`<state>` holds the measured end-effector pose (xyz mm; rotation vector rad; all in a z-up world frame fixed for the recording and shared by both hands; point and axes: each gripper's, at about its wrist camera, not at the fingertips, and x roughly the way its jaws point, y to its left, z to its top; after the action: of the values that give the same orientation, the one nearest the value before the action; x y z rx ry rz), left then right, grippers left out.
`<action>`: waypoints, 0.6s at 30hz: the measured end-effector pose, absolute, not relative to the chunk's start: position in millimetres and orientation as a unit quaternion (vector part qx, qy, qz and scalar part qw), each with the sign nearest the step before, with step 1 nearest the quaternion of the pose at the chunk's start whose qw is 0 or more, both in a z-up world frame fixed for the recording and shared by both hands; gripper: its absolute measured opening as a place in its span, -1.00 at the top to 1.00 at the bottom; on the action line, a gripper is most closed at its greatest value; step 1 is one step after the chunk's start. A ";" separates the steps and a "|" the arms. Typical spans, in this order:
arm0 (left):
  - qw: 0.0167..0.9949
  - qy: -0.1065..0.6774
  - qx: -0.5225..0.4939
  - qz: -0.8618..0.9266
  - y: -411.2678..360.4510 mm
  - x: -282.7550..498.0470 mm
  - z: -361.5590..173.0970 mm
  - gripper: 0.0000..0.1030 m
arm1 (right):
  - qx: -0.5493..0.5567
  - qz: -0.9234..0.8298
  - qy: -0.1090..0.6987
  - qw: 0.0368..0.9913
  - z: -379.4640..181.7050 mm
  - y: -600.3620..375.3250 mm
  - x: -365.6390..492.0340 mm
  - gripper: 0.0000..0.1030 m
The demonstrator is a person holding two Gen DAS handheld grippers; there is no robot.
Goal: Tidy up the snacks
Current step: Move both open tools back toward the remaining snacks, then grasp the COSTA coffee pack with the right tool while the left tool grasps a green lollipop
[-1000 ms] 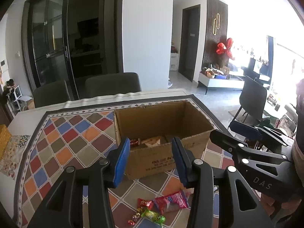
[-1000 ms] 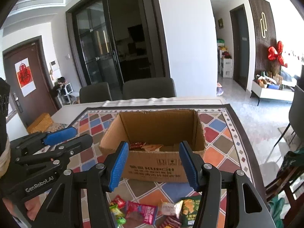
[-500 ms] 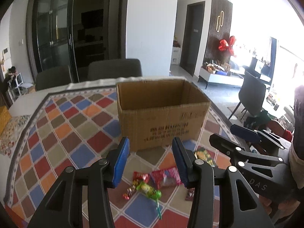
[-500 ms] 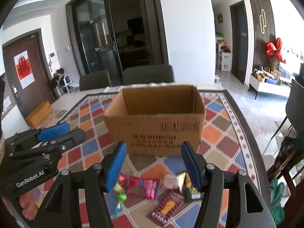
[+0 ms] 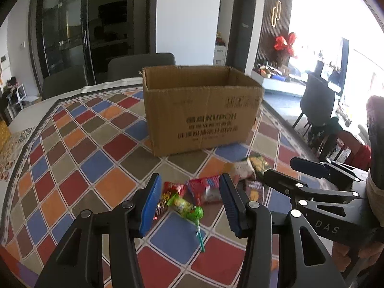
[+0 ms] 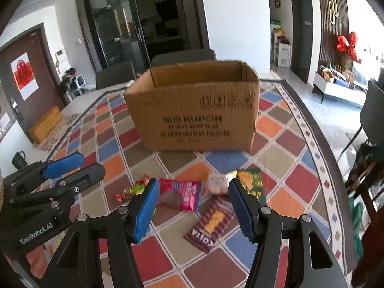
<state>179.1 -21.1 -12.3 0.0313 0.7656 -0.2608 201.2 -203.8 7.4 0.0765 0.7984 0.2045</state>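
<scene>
From the left wrist view, the job looks to be at the picking stage: a heap of loose snacks lies on the worktop [image 5: 79, 148] in front of the box [image 5: 201, 112], on the side nearest the person, and none is in hand yet. The left gripper [image 5: 189, 201] hangs over the left end of the heap with its fingers [image 5: 150, 206] spread wide and empty, touching nothing. Framed between them are a green lollipop [image 5: 186, 207] and a red pack [image 5: 205, 189]; a small red-and-yellow sweet [image 5: 172, 189] lies just beside the lollipop. The right gripper [image 5: 304, 172] shows at the right edge, above the far end of the heap. I'd judge the next move is to drop lower and close on one item, most likely the lollipop, taking the wrapped head, not the thin stick.

From the right wrist view, the right gripper [image 6: 193, 205] is also wide open and holds nothing. Between its fingers [image 6: 240, 211] lie the red pack [image 6: 182, 194], a white pack [image 6: 217, 183] and a brown pack [image 6: 212, 223]; a green pack [image 6: 252, 180] lies partly behind the right finger. The packs overlap, so a clean grip needs one edge singled out. The box [image 6: 199, 110] stands open-topped further back on the worktop [image 6: 297, 182], its contents hidden from here. The left gripper [image 6: 69, 165] shows at the left, open too.
</scene>
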 end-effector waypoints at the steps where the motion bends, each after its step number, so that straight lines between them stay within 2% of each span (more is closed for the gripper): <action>1: 0.918 0.374 0.017 -0.128 -21.5 178.1 -15.1 0.05 | 0.040 0.099 0.394 0.913 2.3 -203.8 199.0 -0.18; 18: 0.891 0.429 0.003 -0.147 -23.1 181.5 -72.4 0.06 | 0.071 0.070 0.464 0.880 -57.4 -207.8 192.6 -0.18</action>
<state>181.5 -23.1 -72.4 0.0071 0.8897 -0.3045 192.6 -207.8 -57.4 0.1483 0.9677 0.1452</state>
